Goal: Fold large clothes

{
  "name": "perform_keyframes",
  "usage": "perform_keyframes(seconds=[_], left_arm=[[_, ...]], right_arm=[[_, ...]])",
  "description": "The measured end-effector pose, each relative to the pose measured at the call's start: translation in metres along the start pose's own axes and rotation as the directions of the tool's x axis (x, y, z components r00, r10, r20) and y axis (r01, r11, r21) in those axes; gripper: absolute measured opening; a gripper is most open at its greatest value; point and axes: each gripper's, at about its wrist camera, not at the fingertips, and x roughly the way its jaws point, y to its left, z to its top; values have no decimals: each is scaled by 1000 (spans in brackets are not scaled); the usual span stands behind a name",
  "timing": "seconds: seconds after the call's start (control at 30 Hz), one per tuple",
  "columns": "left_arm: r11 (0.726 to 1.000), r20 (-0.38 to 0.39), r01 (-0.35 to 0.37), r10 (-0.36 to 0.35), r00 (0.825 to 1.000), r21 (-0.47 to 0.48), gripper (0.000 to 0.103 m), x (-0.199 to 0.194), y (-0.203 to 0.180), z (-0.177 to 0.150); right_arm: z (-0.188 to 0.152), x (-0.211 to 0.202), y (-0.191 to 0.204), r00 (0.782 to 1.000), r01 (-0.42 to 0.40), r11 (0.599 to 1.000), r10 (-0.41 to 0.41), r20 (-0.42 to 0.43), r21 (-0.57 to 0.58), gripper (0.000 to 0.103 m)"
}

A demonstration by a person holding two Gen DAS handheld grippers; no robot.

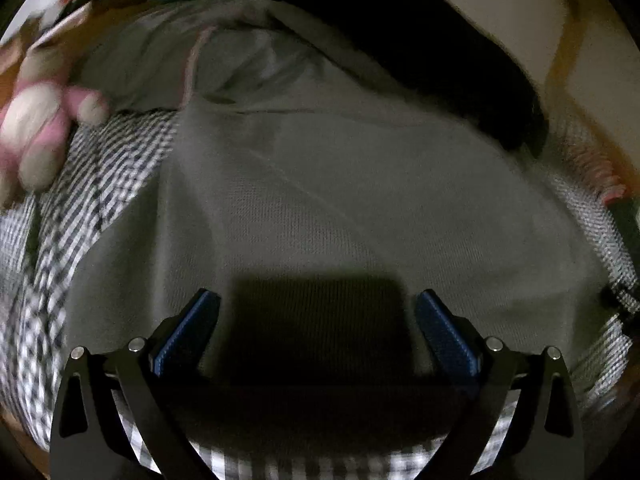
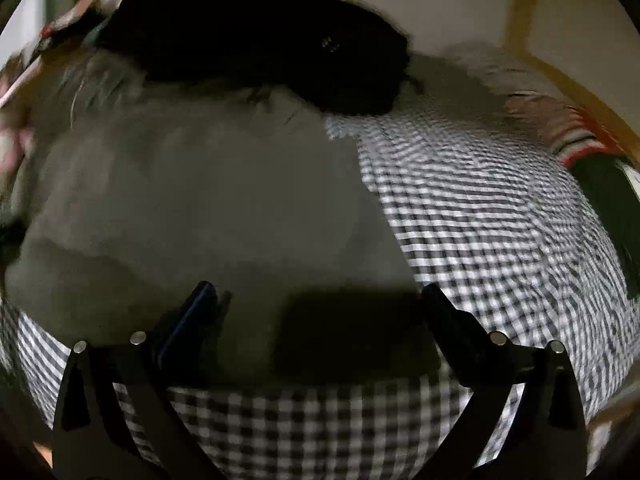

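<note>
While hovering low over a grey knitted garment [image 1: 320, 208], spread flat on a black-and-white checked cloth [image 1: 80, 208], pausing between folds by the look of it. Left gripper [image 1: 318, 300] hanging with jaws wide apart, blue pads [image 1: 440, 332] bare, nothing between them, only its own shadow falling on the grey knit just beneath. Right gripper [image 2: 316, 296] likewise standing with jaws apart and holding nothing, poised over the near right edge of the same grey knitted garment [image 2: 200, 200], where the grey gives way to the checked cloth [image 2: 480, 220]. Lying along the far side, a dark black bundle of fabric [image 2: 260, 48], touching or overlapping the grey garment's far edge. Blurring at the far left of the left wrist view, a pink and white soft shape [image 1: 36, 128], too smeared for naming.

Judging the step: reaching for the near hem, no grasp yet made. Needing next, probably, both sets of jaws lowering onto the near edge, one toward each corner, pinching only the grey layer and not the checked cloth under it, then carrying that edge toward the far side. Watching for the black bundle getting in the way.
</note>
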Motion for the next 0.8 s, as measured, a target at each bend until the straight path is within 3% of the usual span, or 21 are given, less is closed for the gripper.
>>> perform_keyframes(seconds=[0.07, 0.13, 0.17, 0.23, 0.3, 0.4, 0.47, 0.53, 0.6, 0.67, 0.77, 0.8], left_arm=[[989, 21, 75, -73, 997, -125, 98, -26, 17, -15], [955, 33, 165, -162, 986, -247, 98, -42, 31, -32], [895, 47, 241, -241, 969, -375, 98, -48, 44, -44], [780, 70, 313, -330, 941, -542, 98, -47, 60, -61], [564, 118, 389, -456, 882, -728, 98, -31, 74, -82], [364, 172, 421, -551, 817, -831, 98, -4, 78, -95], [285, 215, 450, -591, 778, -846, 98, 9, 74, -92], [258, 236, 470, -609, 757, -844, 98, 17, 68, -83], [267, 226, 460, -602, 766, -847, 98, 23, 65, -76], [251, 185, 403, -602, 777, -880, 98, 34, 62, -77], [153, 150, 324, -653, 742, -934, 98, 43, 55, -96], [153, 146, 319, -655, 742, -935, 98, 44, 51, -98]], right_arm=[[-7, -11, -2, 995, -102, 992, 102, 2, 77, 100], [-17, -11, 5, 988, -150, 983, 153, -21, 102, 100], [-22, -10, 8, 986, -160, 982, 164, -31, 100, 100], [-31, -4, 20, 979, -184, 978, 191, -66, 99, 100], [-37, -3, 25, 969, -222, 967, 234, -83, 126, 100], [-41, -2, 31, 956, -266, 952, 281, -88, 152, 100], [-45, -5, 34, 952, -278, 949, 293, -86, 148, 100], [-47, -7, 34, 948, -291, 944, 307, -88, 158, 100], [-50, -9, 30, 946, -293, 940, 311, -87, 173, 100], [-54, -10, 25, 944, -296, 935, 317, -89, 194, 100], [-54, -10, 23, 952, -270, 945, 291, -96, 185, 100], [-54, -11, 23, 952, -272, 946, 291, -94, 178, 100]])
